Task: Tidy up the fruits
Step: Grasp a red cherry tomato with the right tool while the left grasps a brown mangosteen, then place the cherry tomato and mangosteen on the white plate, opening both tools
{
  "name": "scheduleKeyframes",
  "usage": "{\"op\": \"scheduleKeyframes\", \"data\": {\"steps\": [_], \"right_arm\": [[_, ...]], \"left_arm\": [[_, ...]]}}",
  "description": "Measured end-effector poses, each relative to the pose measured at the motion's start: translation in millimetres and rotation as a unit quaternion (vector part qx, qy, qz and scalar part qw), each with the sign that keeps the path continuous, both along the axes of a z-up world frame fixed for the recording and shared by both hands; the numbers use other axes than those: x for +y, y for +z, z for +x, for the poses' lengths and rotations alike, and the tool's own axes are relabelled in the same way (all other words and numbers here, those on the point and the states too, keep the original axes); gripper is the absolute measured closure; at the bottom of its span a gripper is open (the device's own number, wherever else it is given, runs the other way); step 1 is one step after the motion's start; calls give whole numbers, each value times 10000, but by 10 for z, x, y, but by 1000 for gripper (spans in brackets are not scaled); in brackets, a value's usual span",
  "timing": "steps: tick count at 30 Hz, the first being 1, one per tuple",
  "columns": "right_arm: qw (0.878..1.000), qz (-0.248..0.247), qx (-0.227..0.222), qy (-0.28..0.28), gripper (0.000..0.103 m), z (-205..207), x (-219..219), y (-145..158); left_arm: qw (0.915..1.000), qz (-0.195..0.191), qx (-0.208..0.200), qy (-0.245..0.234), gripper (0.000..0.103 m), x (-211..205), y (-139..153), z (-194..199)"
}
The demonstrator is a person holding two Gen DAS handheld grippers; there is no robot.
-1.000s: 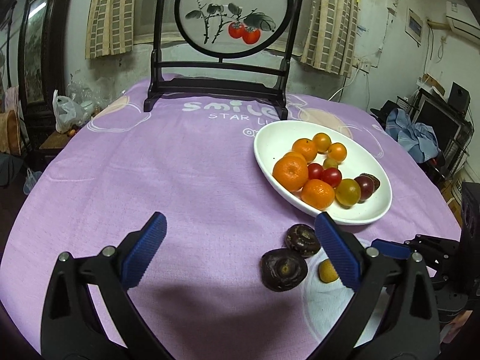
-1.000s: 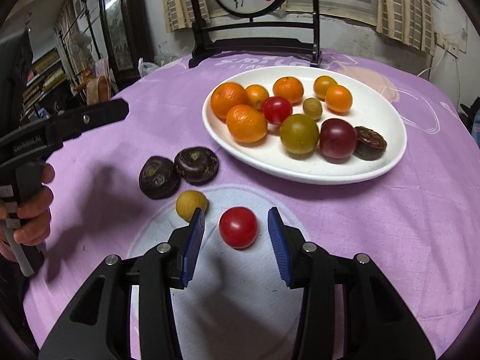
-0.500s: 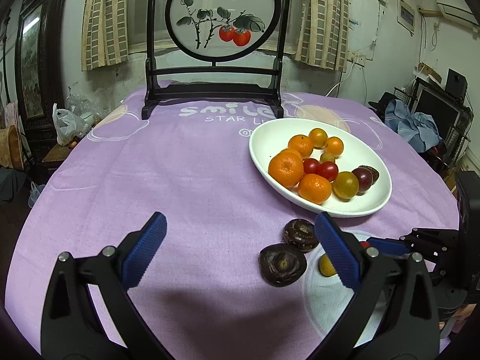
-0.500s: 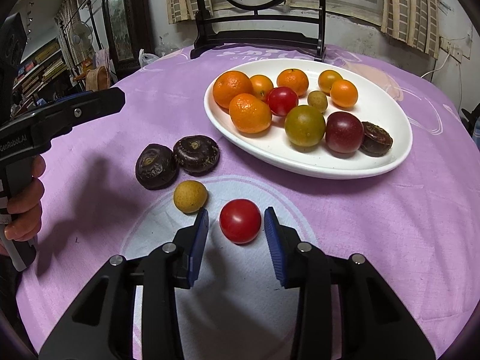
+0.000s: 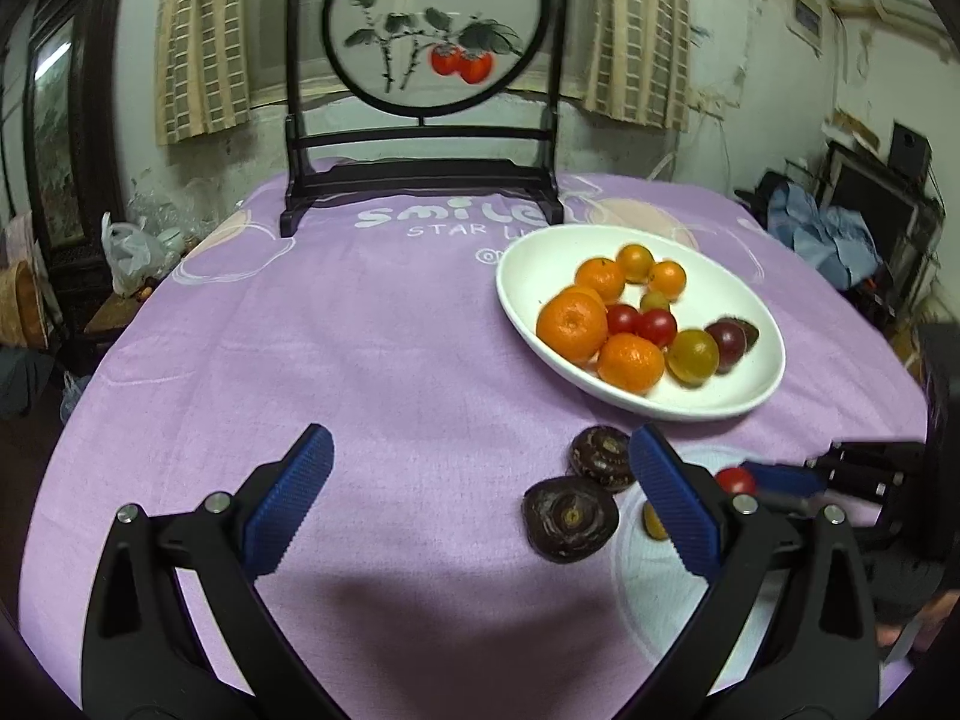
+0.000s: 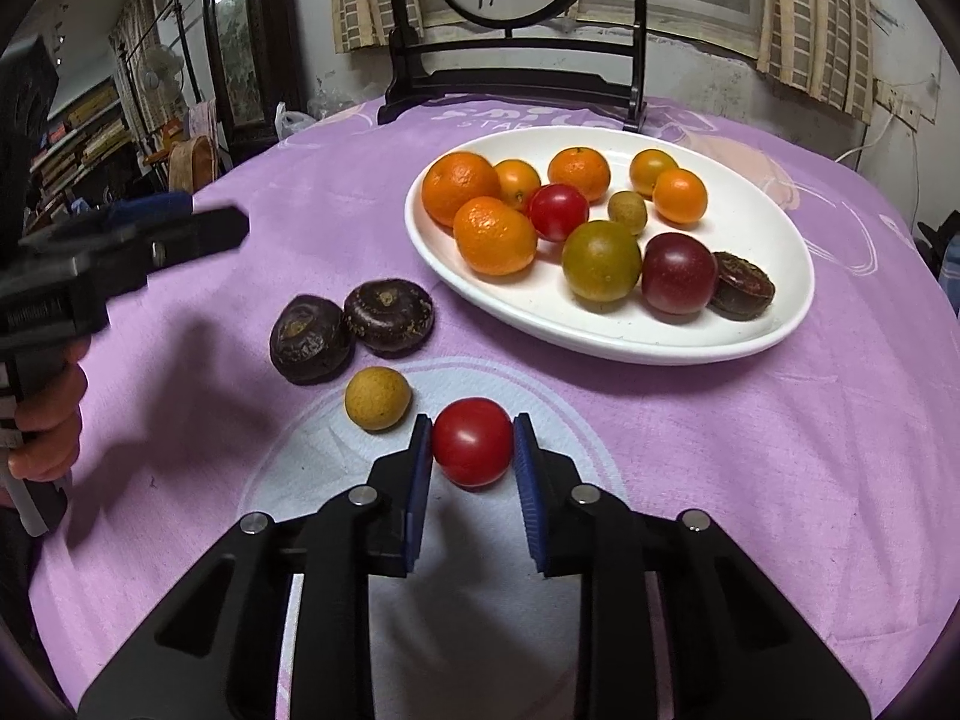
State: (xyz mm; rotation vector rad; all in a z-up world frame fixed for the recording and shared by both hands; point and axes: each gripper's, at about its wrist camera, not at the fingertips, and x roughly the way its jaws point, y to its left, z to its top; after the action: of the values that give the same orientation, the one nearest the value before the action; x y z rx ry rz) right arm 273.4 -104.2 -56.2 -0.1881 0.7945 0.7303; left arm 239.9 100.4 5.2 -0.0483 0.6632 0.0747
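Note:
My right gripper (image 6: 472, 441) is shut on a red tomato (image 6: 472, 441) that rests on the purple cloth; the tomato also shows in the left wrist view (image 5: 737, 480). A small yellow fruit (image 6: 377, 398) and two dark brown fruits (image 6: 309, 338) (image 6: 389, 315) lie just left of it. A white oval plate (image 6: 780, 240) behind holds several oranges, tomatoes and dark fruits. My left gripper (image 5: 474, 504) is open and empty, held above the cloth left of the dark fruits (image 5: 567, 517).
A black wooden stand with a round painted screen (image 5: 435, 30) stands at the table's far edge. The table's purple cloth (image 5: 360, 330) reaches to rounded edges. Furniture and clutter surround the table.
My right gripper has closed in from both sides of the red tomato and now grips it. The left gripper has drawn back slightly and stays open.

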Motion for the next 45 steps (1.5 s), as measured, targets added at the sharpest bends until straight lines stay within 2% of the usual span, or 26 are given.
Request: {"op": "scheduleKeyframes", "data": {"steps": [6,8,11,19,28,40,45], "right_arm": [[9999,121,36,-97,76,20,-55,29],[9999,87,59,-124,76,28,-56,13],[9998,114,71,-162,76,34,-72,17],[9997,112,87,-200,76,34,-80,20],[9996,109,84,-234,76,46,-83,12],[9999,74,73,-107,76,5,-39,-4],[9992,386,91,93,76,-38,-40,60]], "left_arm": [[9960,323,315,-769,5,-189,-126,-13],[9929,583,435,-942,15,-307,-213,-2],[9894,714,590,-1118,25,-398,-309,17],[9873,646,821,-1198,44,-412,-438,91],[9854,697,959,-1222,54,-454,-539,162],[9858,651,965,-1214,56,-454,-529,148],[9887,426,820,-1181,56,-435,-421,47]]}}
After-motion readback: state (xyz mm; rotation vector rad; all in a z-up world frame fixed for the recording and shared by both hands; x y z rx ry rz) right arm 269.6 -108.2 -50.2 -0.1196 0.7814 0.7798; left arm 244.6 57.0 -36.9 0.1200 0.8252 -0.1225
